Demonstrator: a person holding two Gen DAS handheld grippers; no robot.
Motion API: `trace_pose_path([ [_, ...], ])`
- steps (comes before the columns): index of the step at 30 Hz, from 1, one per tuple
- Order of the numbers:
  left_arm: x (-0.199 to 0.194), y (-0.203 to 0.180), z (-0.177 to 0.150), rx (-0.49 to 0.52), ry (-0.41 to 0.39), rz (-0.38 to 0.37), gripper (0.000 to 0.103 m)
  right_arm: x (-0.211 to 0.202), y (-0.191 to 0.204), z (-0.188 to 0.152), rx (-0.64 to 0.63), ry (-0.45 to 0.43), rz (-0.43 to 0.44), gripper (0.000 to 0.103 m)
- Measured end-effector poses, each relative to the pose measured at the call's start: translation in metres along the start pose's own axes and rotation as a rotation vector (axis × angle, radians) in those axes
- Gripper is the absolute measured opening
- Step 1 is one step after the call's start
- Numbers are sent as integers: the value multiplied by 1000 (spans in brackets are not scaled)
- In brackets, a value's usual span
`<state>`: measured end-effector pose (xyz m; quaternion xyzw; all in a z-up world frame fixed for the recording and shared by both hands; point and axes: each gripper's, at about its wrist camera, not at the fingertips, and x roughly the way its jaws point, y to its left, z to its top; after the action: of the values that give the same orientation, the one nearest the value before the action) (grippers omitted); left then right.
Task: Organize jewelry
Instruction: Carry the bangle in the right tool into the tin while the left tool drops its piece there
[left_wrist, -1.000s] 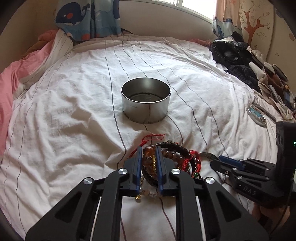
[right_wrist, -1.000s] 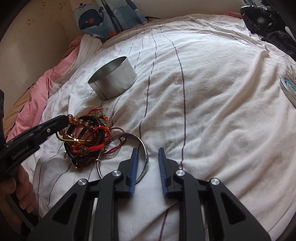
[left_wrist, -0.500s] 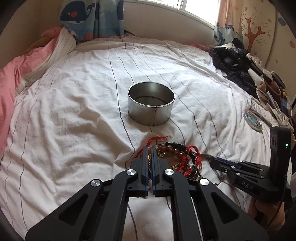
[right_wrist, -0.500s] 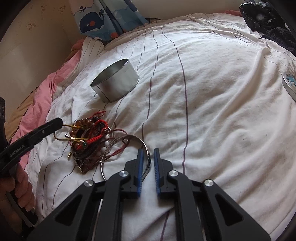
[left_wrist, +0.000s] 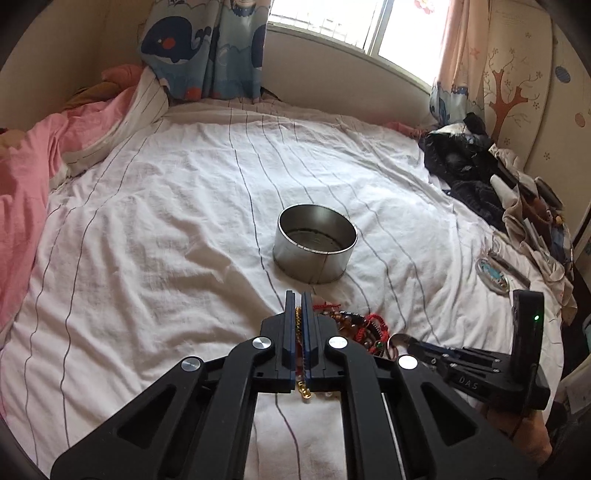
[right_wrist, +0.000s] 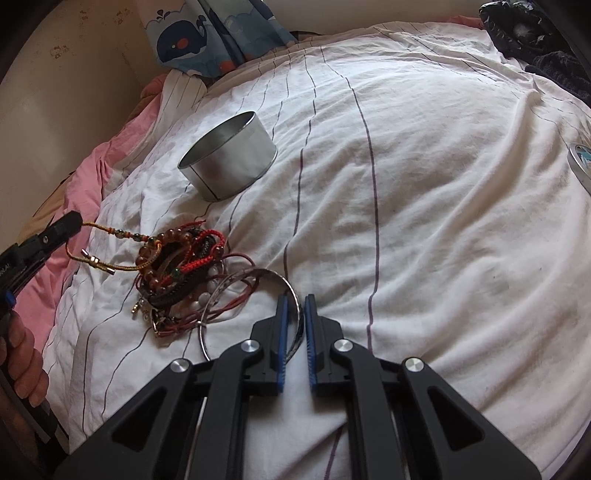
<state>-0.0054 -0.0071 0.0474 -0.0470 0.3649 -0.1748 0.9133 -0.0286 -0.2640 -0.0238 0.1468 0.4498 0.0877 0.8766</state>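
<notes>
A tangled pile of bracelets (right_wrist: 184, 273) lies on the white striped bedsheet (right_wrist: 424, 184), with brown beads, red cords and white beads. My left gripper (left_wrist: 299, 299) is shut on a gold cord bracelet (right_wrist: 110, 236) and pulls it out of the pile to the left; the cord shows between its pads (left_wrist: 301, 384). My right gripper (right_wrist: 294, 302) is shut on the rim of a thin silver bangle (right_wrist: 258, 275) at the pile's right edge. A round metal tin (left_wrist: 316, 243), open and empty-looking, stands behind the pile; it also shows in the right wrist view (right_wrist: 229, 157).
A pink blanket (left_wrist: 22, 184) lies along the left side. Dark clothes and clutter (left_wrist: 476, 170) pile up at the far right. A round lid (left_wrist: 493, 275) lies on the sheet at right. A whale-print curtain (left_wrist: 199, 48) hangs at the back.
My left gripper closed on the gold cord and lifted back, drawing it out of the pile. My right gripper narrowed onto the silver bangle's rim.
</notes>
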Motion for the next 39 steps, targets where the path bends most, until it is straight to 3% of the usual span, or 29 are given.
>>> trace_pose_path([
  [4,10,2,-8,0,44,5,3,-9,4,1,-5,-45,26,7],
  [11,-4,-6,-2,27,-11,-19,3,-41,18,13,-19,-197,101,7],
  [19,-13,-21,29,-1,-90,-94,3,-52,45,47,-113,-240,57,7],
  [30,52,-22,86,-116,-122,-114,3,-30,49,95,-175,-258,-12,7],
  [32,79,-18,91,-131,-67,-81,3,-22,51,103,-187,-258,-27,7],
  [34,116,-14,92,-128,67,-64,3,-11,52,110,-201,-249,-39,7],
  [35,127,-11,91,-129,97,-43,4,-6,52,114,-205,-243,-42,7],
  [37,137,-4,89,-137,123,-47,11,5,55,120,-221,-236,-52,7],
  [39,132,5,91,-152,103,-32,29,14,58,127,-236,-231,-51,7],
])
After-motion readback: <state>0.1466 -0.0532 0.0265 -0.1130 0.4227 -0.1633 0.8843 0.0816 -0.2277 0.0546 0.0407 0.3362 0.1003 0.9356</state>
